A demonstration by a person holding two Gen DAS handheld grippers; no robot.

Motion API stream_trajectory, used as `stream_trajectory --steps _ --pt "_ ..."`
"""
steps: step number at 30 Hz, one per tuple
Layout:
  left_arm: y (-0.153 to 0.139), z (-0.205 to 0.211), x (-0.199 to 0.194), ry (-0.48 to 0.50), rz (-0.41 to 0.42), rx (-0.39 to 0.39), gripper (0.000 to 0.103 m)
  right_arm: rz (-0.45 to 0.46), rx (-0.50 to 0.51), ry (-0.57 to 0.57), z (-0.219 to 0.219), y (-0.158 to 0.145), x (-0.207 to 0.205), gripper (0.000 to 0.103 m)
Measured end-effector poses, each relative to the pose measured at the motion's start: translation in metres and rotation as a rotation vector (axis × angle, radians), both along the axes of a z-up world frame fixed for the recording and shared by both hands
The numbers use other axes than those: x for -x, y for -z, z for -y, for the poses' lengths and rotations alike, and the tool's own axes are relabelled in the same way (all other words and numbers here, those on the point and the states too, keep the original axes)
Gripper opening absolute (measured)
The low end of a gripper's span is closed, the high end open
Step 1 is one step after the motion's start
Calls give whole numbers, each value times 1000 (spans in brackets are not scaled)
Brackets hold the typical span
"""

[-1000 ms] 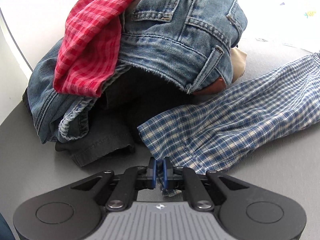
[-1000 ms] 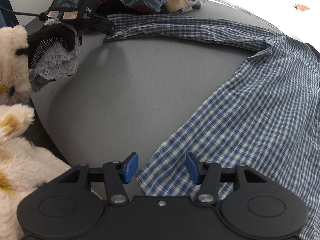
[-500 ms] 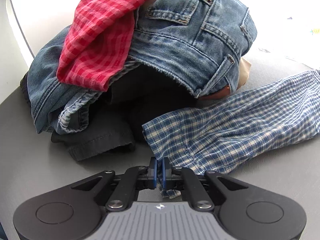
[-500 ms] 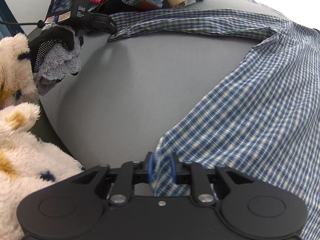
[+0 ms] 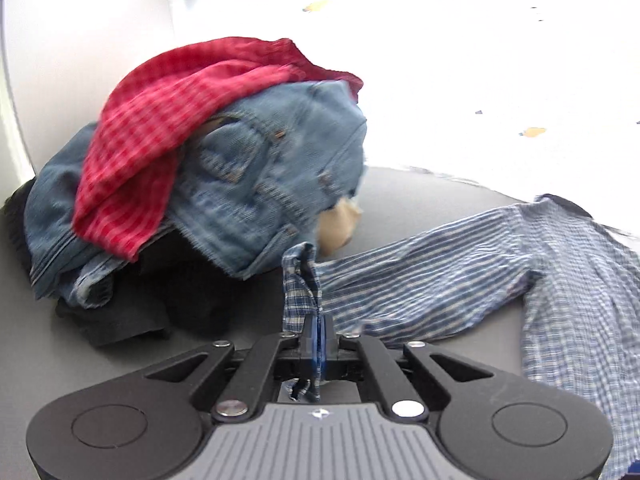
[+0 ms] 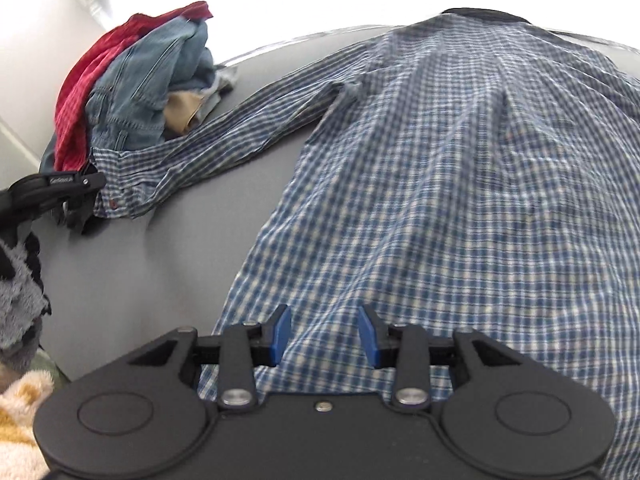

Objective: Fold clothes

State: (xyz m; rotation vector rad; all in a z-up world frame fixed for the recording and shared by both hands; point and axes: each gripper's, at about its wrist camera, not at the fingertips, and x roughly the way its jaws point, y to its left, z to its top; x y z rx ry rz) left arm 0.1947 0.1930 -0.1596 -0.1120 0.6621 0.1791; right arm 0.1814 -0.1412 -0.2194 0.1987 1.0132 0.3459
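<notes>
Left gripper (image 5: 318,334) pinches shirt cuff (image 5: 300,280); right gripper (image 6: 324,334) gapes above shirt.

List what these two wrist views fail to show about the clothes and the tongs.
- Left wrist view: dark garment under the jeans is mostly buried; its type is unclear.
- Tan item: mostly hidden behind the jeans.
- Right wrist view: the blue checked shirt is blurred, its right side cut off; right tongs are open above it, contact unclear.

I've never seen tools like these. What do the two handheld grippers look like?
Each is a wide black plastic body with round discs at both ends, silver screws and hinged black linkages driving two blue-padded fingers. The left gripper has a grey ribbed centre plate bearing a small emblem; the right gripper is plain black.
</notes>
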Motion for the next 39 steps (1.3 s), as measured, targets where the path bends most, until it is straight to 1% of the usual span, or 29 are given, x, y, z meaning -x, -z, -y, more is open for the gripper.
stream_trajectory --steps 2,6,8,12,14,17,18,19,20,22,23,24,25,26,27,28,32,34,37,39 --pt "-5 34 -17 87 25 15 1 7 -12 59 19 0 2 39" --pt "-23 122 -35 315 55 48 1 14 -40 171 59 -1 12 39" --pt "-27 168 -40 433 58 50 1 25 -33 216 77 -3 18 39" --pt "-20 263 -50 642 30 72 1 37 -31 324 123 -4 33 39" --pt "-16 308 -50 734 10 75 1 31 -24 372 143 -3 42 39" --pt "4 366 -51 844 -48 68 2 19 -28 430 168 1 54 39" --pt "15 380 -53 869 -86 71 3 14 -30 447 175 3 57 39" --pt "27 393 -57 889 -131 75 6 6 -31 465 184 5 60 39" --pt "40 406 -60 908 -176 79 6 -1 -31 483 192 8 63 39" --pt "68 422 -70 907 -291 100 7 -8 -33 509 204 10 64 39" --pt "82 427 -74 897 -343 95 7 -9 -37 521 213 10 66 39" --pt "93 431 -78 893 -382 73 7 -8 -43 529 220 11 66 39" --pt "100 432 -80 889 -404 42 5 -10 -45 532 224 11 65 39" --pt "101 432 -79 896 -391 29 6 -11 -48 534 228 11 65 39" --pt "99 431 -78 900 -385 11 20 -13 -50 537 233 12 64 39" --pt "95 429 -77 896 -381 4 32 -15 -49 532 236 12 63 39" --pt "71 405 -74 847 -336 20 43 -24 -52 486 238 12 50 39" --pt "59 384 -70 793 -292 1 50 -28 -49 456 237 12 40 40" --pt "47 341 -63 660 -248 -52 62 -26 -53 408 231 10 24 41" --pt "44 308 -55 548 -242 -88 63 -26 -66 377 226 9 14 44"
